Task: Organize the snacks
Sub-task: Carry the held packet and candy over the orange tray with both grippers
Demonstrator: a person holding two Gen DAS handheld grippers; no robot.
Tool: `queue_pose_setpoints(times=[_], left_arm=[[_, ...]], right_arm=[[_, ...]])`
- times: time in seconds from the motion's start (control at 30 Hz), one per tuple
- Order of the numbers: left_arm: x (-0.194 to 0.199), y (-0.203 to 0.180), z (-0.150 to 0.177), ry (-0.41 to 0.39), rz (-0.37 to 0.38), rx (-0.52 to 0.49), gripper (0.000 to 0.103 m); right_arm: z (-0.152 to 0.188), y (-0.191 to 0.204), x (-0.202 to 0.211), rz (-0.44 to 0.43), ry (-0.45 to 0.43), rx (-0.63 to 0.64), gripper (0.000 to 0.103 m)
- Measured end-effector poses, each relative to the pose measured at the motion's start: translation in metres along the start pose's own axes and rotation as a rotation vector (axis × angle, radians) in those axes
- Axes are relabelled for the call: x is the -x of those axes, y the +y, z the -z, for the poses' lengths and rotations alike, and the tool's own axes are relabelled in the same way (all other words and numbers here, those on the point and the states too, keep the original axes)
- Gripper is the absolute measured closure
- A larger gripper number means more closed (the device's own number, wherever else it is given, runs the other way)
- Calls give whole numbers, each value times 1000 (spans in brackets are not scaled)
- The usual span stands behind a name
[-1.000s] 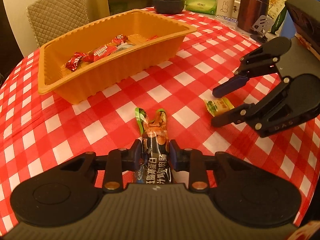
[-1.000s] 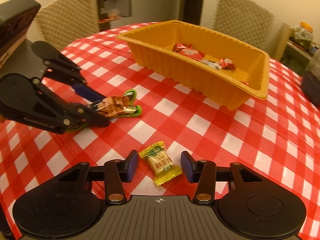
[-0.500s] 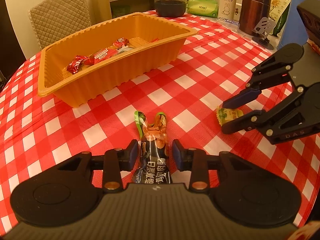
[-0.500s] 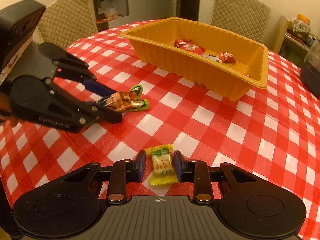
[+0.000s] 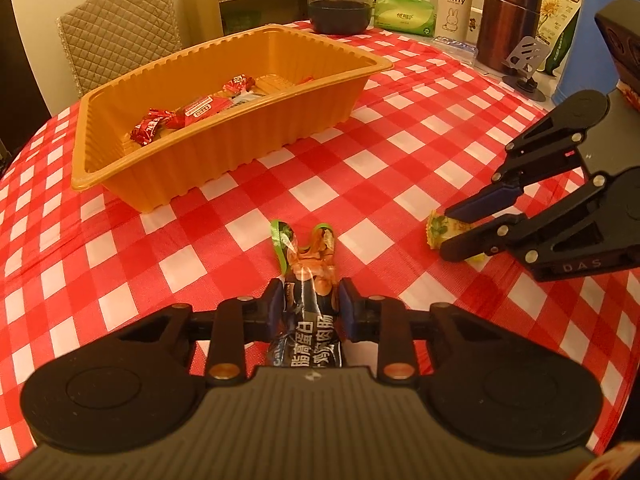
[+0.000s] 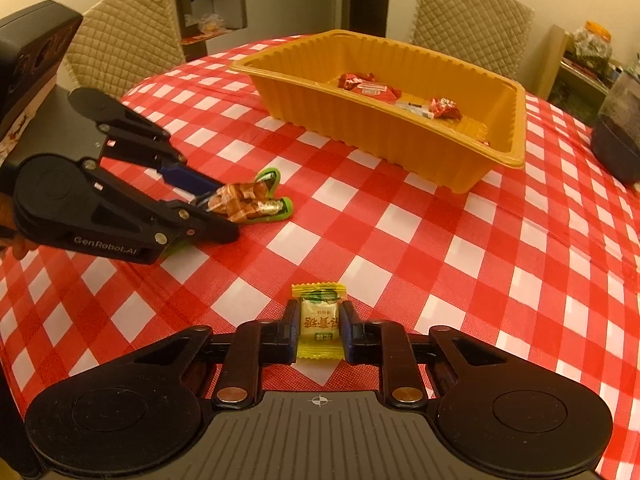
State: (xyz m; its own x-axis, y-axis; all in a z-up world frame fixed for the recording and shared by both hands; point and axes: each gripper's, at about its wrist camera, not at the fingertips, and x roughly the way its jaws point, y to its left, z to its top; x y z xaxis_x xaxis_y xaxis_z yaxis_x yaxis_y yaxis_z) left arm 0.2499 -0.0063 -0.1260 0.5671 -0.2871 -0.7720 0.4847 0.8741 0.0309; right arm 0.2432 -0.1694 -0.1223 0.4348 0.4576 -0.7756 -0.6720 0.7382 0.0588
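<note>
My left gripper (image 5: 311, 308) is shut on a long sausage snack packet (image 5: 307, 276) with green ends, low over the checked tablecloth; it also shows in the right wrist view (image 6: 244, 202). My right gripper (image 6: 319, 322) is shut on a small yellow wrapped candy (image 6: 319, 318), which also shows in the left wrist view (image 5: 440, 230). An orange plastic tray (image 5: 224, 148) holding several red-wrapped snacks (image 5: 196, 110) stands beyond both grippers, and shows in the right wrist view (image 6: 372, 132) too.
At the table's far edge stand a dark glass jar (image 5: 338, 0), a tissue pack (image 5: 404, 12), a white Miffy bottle (image 5: 454, 4), a copper canister (image 5: 506, 20) and a phone stand (image 5: 524, 64). Quilted chairs (image 6: 472, 20) surround the round table.
My right gripper's jaws have closed onto the yellow candy. My left gripper keeps hold of the sausage packet and has lifted slightly.
</note>
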Motion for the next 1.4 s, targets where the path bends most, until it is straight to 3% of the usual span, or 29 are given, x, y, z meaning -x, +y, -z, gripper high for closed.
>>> queue_pose_setpoints(times=[0.23,0.67,1.0,1.4], left_arm=[[4,-1,-1,-14,-25,89,77],[36,7,-30,-95,-56,284,77],[51,16,-49,-154,-101,346,77],[56,29,-55,-171,-130,372,77]], right_arm=[[-7,7,0,24,-3,-55,83],[-36,1,33,104,-134,-209,83],[-58,-5,46,130,-193,-310,83],[-68,-11,54,156,-235,-355,83]])
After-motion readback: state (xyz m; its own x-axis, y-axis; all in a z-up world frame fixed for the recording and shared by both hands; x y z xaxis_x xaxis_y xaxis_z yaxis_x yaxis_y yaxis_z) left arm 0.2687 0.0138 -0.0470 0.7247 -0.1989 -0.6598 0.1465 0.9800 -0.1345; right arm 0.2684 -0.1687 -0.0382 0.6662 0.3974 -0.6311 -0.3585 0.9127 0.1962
